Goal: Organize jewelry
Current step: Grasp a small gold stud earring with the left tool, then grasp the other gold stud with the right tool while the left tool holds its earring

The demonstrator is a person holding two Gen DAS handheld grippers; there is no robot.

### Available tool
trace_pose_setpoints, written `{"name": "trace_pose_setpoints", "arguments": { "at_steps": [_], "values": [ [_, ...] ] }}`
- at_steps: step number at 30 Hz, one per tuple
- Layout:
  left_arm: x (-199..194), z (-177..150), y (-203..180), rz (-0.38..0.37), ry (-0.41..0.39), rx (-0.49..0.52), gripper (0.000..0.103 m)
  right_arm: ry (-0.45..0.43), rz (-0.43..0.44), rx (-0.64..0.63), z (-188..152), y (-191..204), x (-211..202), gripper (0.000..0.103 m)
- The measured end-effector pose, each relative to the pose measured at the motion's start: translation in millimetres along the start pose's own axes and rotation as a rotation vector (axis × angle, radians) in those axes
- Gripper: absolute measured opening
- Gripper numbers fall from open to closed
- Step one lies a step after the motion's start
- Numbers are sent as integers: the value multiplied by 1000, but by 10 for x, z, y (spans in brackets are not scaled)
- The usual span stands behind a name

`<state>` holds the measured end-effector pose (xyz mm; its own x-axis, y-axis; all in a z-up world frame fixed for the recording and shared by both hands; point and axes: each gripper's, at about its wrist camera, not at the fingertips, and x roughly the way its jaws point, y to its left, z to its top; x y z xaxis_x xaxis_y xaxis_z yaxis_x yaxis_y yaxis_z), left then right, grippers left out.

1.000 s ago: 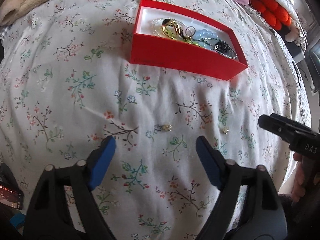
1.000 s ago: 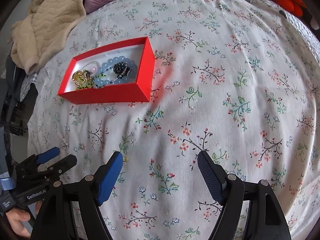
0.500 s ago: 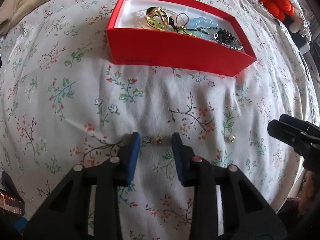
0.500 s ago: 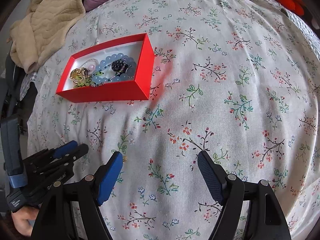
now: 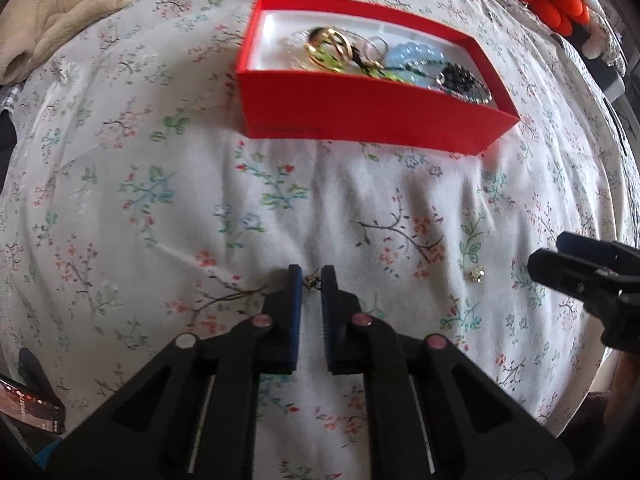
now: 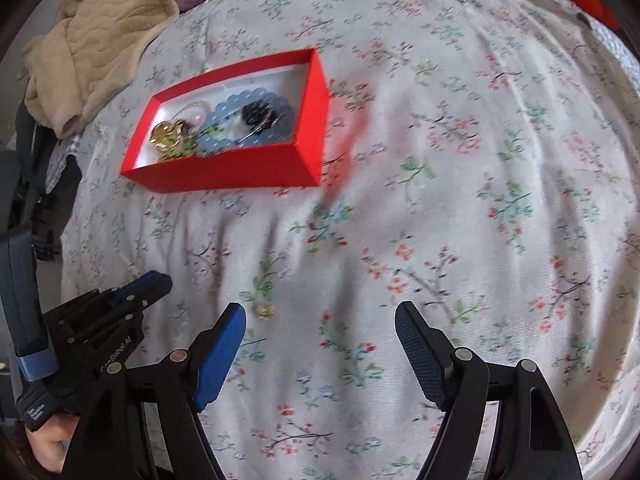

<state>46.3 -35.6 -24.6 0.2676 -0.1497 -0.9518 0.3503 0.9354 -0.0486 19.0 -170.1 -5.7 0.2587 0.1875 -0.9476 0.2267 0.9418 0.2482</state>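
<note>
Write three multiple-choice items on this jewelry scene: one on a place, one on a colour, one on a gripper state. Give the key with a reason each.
1. Where does the loose earring lie?
A. In the box
B. On the sheet, right of the left gripper
C. On the beige blanket

2. What colour is the box?
A. Red
B. Blue
C. White

3. How does the right gripper stand?
A. Shut on a bracelet
B. Shut on nothing
C. Open, holding nothing

Key:
1 B, it sits on the floral sheet to the right of the left gripper, whose jaws are closing round another small earring.
2 A, its walls are bright red.
3 C, its blue pads stand wide apart over bare sheet.
</note>
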Motion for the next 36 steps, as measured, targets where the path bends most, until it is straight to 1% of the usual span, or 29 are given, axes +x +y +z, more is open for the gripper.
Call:
{"name": "trace_pose_setpoints", "arguments": {
  "at_steps": [3, 9, 10, 11, 14, 20, 25, 29, 32, 34, 35, 36],
  "values": [
    [-45, -21, 78, 6, -11, -4, 10, 19, 16, -12, 3, 75, 65, 78],
    [-70, -90, 242, 15, -7, -10, 10, 70, 19, -59, 19, 283, 258, 77],
    [-73, -108, 266, 15, -6, -12, 10, 76, 21, -67, 12, 312, 285, 75],
    [-75, -108, 285, 15, -6, -15, 11, 82, 18, -77, 8, 343, 312, 69],
    [-110, -138, 365, 12, -10, -20, 11, 95, 1, -97, 0, 420, 391, 56],
    [-121, -146, 403, 8, -11, -19, 11, 93, -33, -131, 11, 536, 470, 42],
    [-122, -151, 388, 7, -9, -17, 11, 91, -55, -148, 32, 624, 531, 36],
    [-121, -150, 392, 8, -9, -18, 11, 85, -60, -154, 64, 657, 563, 29],
    [-123, -154, 383, 9, -8, -15, 11, 83, -62, -159, 83, 698, 589, 26],
    [-119, -157, 372, 11, -7, -14, 11, 81, -68, -171, 77, 688, 579, 21],
    [-117, -158, 366, 12, -6, -12, 11, 79, -77, -179, 71, 679, 574, 15],
    [-115, -159, 362, 12, -6, -11, 11, 77, -93, -189, 71, 692, 584, 14]
  ]
}}
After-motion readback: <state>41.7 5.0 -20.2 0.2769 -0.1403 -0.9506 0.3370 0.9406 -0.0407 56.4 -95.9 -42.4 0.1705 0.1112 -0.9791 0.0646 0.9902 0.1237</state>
